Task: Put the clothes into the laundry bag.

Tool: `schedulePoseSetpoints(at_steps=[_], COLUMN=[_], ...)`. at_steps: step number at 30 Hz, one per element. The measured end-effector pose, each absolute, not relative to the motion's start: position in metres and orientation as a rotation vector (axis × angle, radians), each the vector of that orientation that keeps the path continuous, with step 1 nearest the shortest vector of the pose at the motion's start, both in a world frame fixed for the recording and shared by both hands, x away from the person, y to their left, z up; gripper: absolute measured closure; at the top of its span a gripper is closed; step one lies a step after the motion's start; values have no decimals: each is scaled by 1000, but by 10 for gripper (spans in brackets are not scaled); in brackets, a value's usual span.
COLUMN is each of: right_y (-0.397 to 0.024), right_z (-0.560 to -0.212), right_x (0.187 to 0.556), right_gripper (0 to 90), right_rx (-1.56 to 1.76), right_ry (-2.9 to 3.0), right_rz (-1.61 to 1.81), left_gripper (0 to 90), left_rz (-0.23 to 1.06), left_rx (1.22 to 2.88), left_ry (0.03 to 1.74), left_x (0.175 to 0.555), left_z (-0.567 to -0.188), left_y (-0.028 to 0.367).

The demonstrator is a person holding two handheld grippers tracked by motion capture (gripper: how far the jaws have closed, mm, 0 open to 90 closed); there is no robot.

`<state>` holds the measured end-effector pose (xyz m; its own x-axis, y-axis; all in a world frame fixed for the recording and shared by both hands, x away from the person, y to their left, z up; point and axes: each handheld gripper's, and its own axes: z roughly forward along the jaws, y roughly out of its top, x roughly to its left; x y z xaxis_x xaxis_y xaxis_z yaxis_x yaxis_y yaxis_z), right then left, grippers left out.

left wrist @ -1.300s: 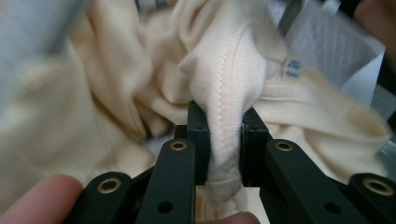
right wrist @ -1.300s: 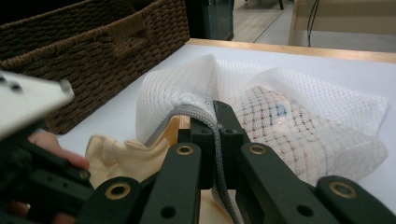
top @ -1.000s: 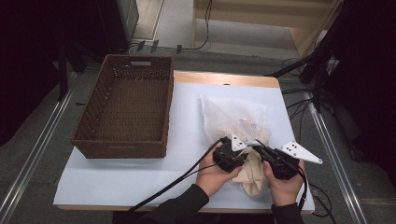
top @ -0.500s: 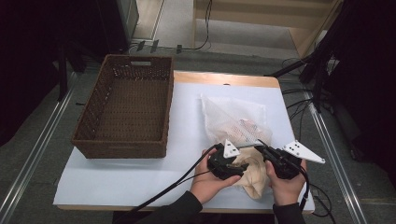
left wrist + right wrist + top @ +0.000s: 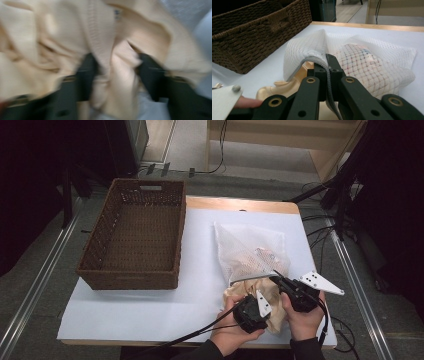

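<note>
A white mesh laundry bag [image 5: 250, 245] lies on the white table, right of the basket. My right gripper [image 5: 276, 277] is shut on the bag's grey zip rim [image 5: 319, 58] and holds the mouth up. A beige knit garment [image 5: 239, 292] spills from that mouth toward the near edge. My left gripper [image 5: 252, 306] is pushed into the garment [image 5: 62, 37]. Its jaws have just been closing, with a bunched fold of the cloth between them, and they still stand apart in the blurred left gripper view. A patterned item [image 5: 362, 67] shows through the mesh.
A brown wicker basket [image 5: 130, 281] stands on the left half of the table, its near wall [image 5: 249, 40] just beyond the bag. The white table top [image 5: 200, 310] lies bare between basket and bag. Cables trail off the near edge.
My left gripper has drawn back toward the near edge, away from the right one, and more beige garment now lies outside the bag. The right gripper has stayed put on the rim.
</note>
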<state>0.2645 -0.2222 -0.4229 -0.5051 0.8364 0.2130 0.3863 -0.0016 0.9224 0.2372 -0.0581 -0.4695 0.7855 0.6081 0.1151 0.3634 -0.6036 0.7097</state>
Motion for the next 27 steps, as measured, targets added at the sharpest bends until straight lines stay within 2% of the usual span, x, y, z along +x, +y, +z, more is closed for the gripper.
schedulePoseSetpoints(at_steps=[2,4,14,20,24,26,27], right_y=[-223,-224,-225,-226,-227,-226,-225], right_z=[-423,-422,-421,-420,-421,-421,-421], right_x=[264,264,264,263,264,263,263], right_gripper=[898,899,898,898,898,898,898], right_rx=[1261,1257,1263,1260,1263,1263,1262], right_ry=[1884,1879,1871,1866,1867,1869,1870], right_rz=[1515,1515,1521,1524,1523,1521,1523], left_gripper=[735,755,762,764,760,751,746], left_rz=[418,395,332,426,470,427,408], left_rx=[2261,2247,2121,2015,2101,2169,2147], left_ry=[744,757,880,893,916,944,944], left_x=[240,243,273,284,299,312,314], left_z=[-468,-466,-454,-435,-445,-462,-464], left_y=[-55,-53,-42,-41,-44,-45,-43])
